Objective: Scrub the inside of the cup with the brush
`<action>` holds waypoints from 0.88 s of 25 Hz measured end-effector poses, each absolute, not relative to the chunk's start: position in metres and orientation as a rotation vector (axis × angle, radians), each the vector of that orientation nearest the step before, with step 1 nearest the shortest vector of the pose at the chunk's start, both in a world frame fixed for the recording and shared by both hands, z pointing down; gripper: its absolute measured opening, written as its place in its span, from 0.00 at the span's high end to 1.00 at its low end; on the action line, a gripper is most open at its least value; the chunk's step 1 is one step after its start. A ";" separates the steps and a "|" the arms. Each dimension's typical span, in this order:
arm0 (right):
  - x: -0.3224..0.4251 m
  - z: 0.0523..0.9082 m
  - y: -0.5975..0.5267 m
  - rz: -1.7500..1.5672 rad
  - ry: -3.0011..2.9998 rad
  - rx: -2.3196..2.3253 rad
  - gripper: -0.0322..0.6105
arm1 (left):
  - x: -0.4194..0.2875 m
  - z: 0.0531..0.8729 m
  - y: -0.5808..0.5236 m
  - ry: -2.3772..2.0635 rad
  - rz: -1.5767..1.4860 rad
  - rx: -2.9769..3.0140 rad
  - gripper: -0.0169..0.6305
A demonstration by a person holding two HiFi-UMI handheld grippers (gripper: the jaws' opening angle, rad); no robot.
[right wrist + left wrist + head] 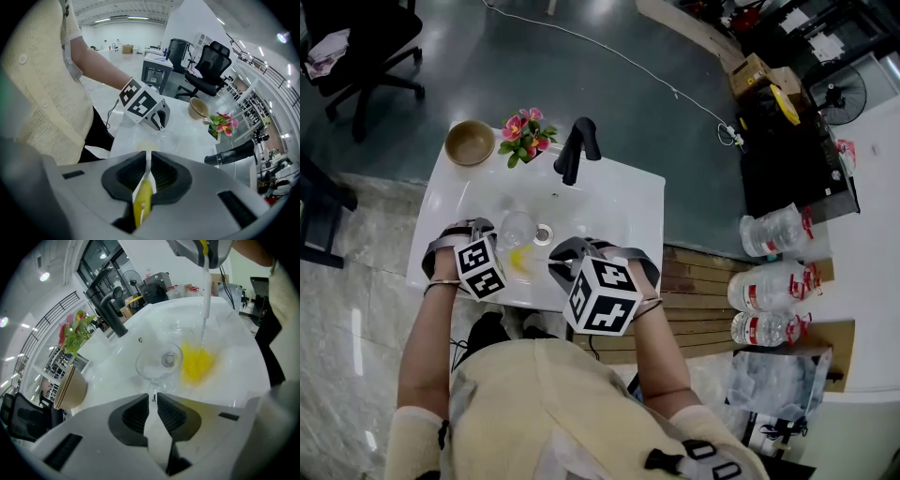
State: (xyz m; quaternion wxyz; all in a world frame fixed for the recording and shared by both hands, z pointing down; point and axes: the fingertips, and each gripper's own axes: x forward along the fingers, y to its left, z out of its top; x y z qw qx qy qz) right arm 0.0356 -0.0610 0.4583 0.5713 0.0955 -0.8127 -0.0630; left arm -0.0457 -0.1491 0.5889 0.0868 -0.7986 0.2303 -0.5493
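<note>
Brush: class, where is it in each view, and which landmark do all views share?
Head view: brush left of centre, in the sink.
Left gripper view: brush right of the cup.
Right gripper view: brush bottom centre, held by the right gripper.
Shared: black faucet.

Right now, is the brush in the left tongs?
No, the brush is clamped in the right tongs, while the left tongs are shut on the stem of the glass.

cup (517, 228) in sink (614, 208), brush (521, 262) adj, bowl (470, 142) behind
</note>
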 end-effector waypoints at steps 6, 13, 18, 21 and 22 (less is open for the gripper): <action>0.027 0.454 -0.062 -0.145 -1.932 0.234 0.88 | -0.046 0.587 -0.149 0.685 -1.634 -2.381 0.88; 0.014 0.443 -0.067 -0.140 -2.031 0.287 0.87 | -0.045 0.587 -0.149 0.685 -1.629 -2.387 0.88; 0.007 0.445 -0.067 -0.136 -2.056 0.298 0.87 | -0.045 0.588 -0.149 0.687 -1.629 -2.386 0.88; 0.008 0.447 -0.063 -0.131 -2.056 0.290 0.87 | -0.045 0.588 -0.149 0.685 -1.631 -2.384 0.88; 0.009 0.446 -0.063 -0.130 -2.059 0.288 0.87 | -0.045 0.588 -0.149 0.685 -1.631 -2.383 0.88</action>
